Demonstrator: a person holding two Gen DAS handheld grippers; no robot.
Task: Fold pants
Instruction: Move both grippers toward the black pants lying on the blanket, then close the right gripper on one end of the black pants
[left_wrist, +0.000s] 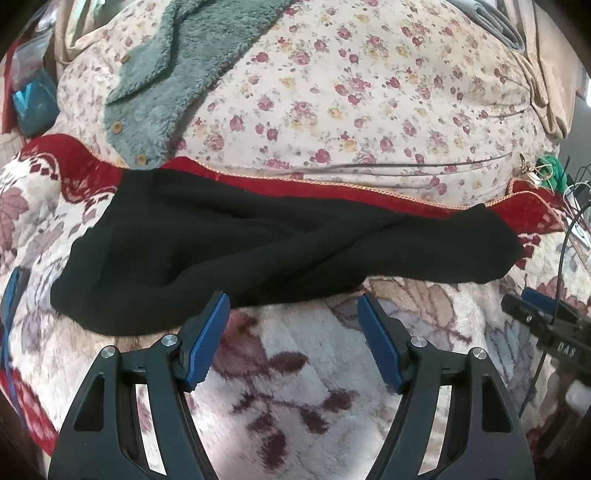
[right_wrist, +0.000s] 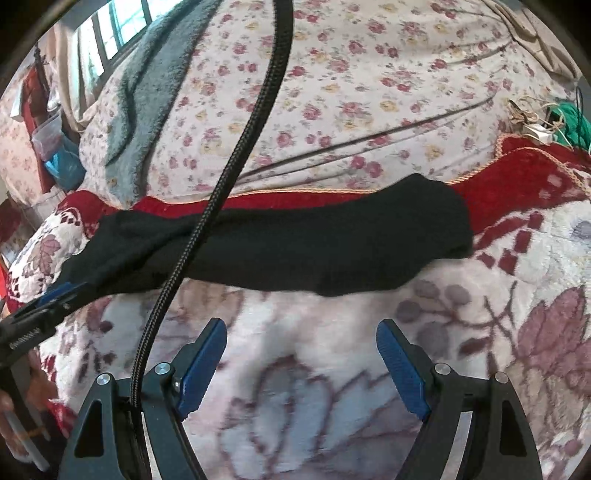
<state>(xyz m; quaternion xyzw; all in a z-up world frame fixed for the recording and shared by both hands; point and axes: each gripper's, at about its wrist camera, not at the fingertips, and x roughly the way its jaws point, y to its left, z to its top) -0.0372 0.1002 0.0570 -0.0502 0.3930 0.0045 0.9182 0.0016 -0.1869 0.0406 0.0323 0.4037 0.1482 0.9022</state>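
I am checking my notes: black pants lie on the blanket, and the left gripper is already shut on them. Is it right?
Not quite. The black pants do lie on the blanket, but the left gripper is open, holding nothing, as the left wrist view shows.

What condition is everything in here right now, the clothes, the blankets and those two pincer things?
Black pants: lying in a long strip, creased, nothing holding them.
Left tool: open, empty, just short of the pants.
Right tool: open, empty, over the blanket.
Plush blanket: spread under the pants.
Teal fleece garment: lying crumpled on the floral sheet.
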